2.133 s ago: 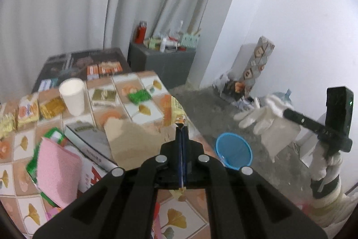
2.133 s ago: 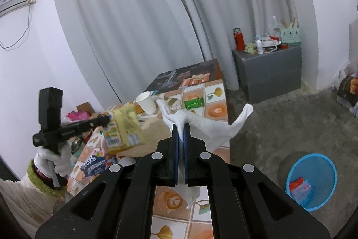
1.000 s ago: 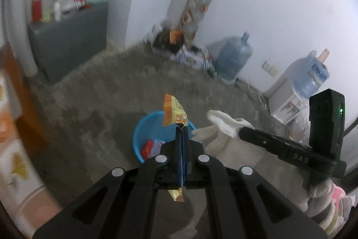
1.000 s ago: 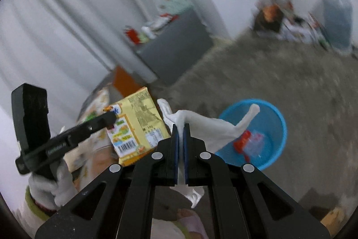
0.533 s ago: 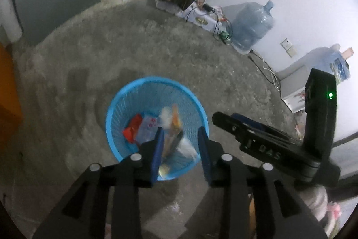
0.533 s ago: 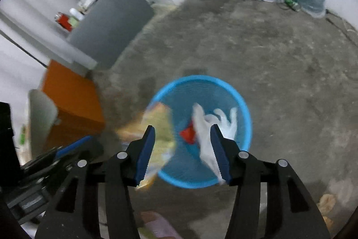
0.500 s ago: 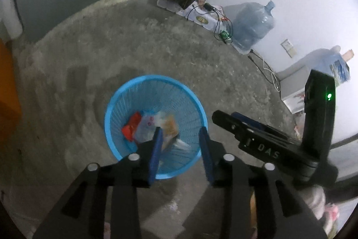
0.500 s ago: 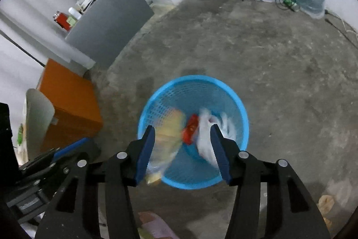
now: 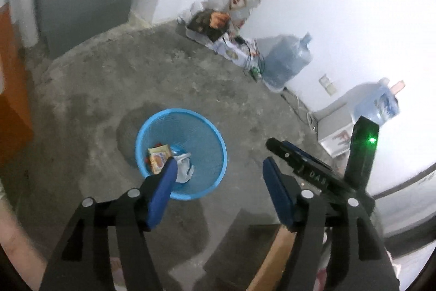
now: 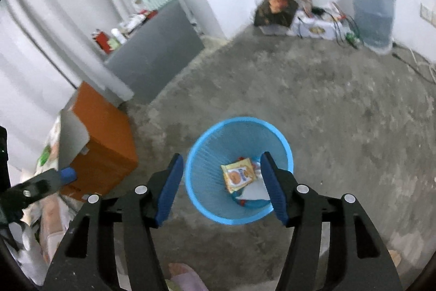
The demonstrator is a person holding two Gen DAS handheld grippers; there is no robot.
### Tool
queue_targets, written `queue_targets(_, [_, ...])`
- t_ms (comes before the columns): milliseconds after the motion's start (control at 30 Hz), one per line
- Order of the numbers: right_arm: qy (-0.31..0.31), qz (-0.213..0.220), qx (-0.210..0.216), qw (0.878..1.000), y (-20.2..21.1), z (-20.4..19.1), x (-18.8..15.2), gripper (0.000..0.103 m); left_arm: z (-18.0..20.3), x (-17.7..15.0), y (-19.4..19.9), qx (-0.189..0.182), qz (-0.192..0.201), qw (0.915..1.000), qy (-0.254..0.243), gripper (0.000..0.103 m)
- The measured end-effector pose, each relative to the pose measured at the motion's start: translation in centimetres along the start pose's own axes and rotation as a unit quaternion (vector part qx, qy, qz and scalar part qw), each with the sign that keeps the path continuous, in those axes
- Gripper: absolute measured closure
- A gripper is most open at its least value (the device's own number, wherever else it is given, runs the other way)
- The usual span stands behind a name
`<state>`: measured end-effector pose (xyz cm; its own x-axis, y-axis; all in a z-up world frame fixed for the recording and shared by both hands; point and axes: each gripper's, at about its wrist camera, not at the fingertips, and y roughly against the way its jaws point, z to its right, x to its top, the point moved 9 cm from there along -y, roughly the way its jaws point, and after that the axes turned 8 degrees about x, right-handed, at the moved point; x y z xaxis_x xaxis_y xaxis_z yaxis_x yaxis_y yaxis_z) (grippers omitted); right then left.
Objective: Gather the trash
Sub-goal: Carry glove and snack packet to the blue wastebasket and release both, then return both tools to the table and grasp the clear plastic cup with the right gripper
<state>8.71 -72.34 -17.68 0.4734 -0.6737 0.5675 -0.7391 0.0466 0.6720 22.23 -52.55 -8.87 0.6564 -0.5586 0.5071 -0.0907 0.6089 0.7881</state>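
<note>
My left gripper (image 9: 218, 176) has its jaws spread wide and holds nothing; my right gripper (image 10: 221, 176) is the same — jaws wide, nothing between them. Both hang above a round blue basket (image 10: 196, 198) standing on the grey concrete floor (image 10: 340, 113). Inside the basket lies a yellow snack wrapper (image 10: 238, 177), face up, with a crumpled white glove (image 9: 184, 168) touching its edge and a scrap of red just beneath. Farther out — an orange box (image 10: 106, 143) sits left of the basket, a grey cabinet (image 10: 155, 56) stands by the white curtain, and a large water bottle (image 10: 373, 15) stands against the far wall.
</note>
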Motion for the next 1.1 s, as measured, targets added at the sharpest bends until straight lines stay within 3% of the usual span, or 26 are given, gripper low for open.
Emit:
queue_targets(133, [0.026, 0.007, 0.026, 0.999, 2.3, -3.8, 0.5, 0.040, -3.9, -1.1, 8.1, 0.023, 0.055, 0.9982, 0.011, 0.033])
queue_targets(267, [0.055, -0.001, 0.056, 0.997, 3.4, -8.5, 0.4, 0.036, -8.6, -3.7, 16.1, 0.068, 0.115, 0.9906, 0.029, 0.031])
queue_targets(400, [0.096, -0.020, 0.094, 0.991, 3.7, -14.4, -0.2, 0.032, -12.8, -7.2, 22.9, 0.165, 0.189, 0.9679, 0.009, 0.027])
queue_targets(467, [0.118, -0.033, 0.116, 0.986, 3.4, -17.7, -0.7, 0.031, -14.4, -9.5, 25.3, 0.219, 0.200, 0.9546, -0.028, 0.026])
queue_targets(567, [0.158, -0.053, 0.145, 0.975, 2.7, -23.1, -1.6, 0.027, -17.1, -12.6, 27.3, 0.277, 0.185, 0.9406, -0.066, 0.026])
queue_targets(667, [0.202, -0.082, 0.172, 0.961, 1.3, -29.0, -3.4, 0.024, -19.4, -14.6, 28.1, 0.311, 0.149, 0.9340, -0.092, 0.026])
queue_targets(867, [0.256, -0.131, 0.201, 0.936, -2.4, -37.8, -7.6, 0.021, -24.4, -17.1, 28.5, 0.350, 0.080, 0.9207, -0.152, 0.026])
queue_targets(967, [0.273, -0.146, 0.201, 0.929, -4.2, -40.5, -8.9, 0.021, -26.1, -17.5, 27.5, 0.359, 0.054, 0.9167, -0.168, 0.027])
queue_targets(1100, [0.300, -0.161, 0.179, 0.923, -7.1, -42.7, -9.9, 0.021, -27.0, -17.7, 25.9, 0.368, 0.028, 0.9085, -0.196, 0.036])
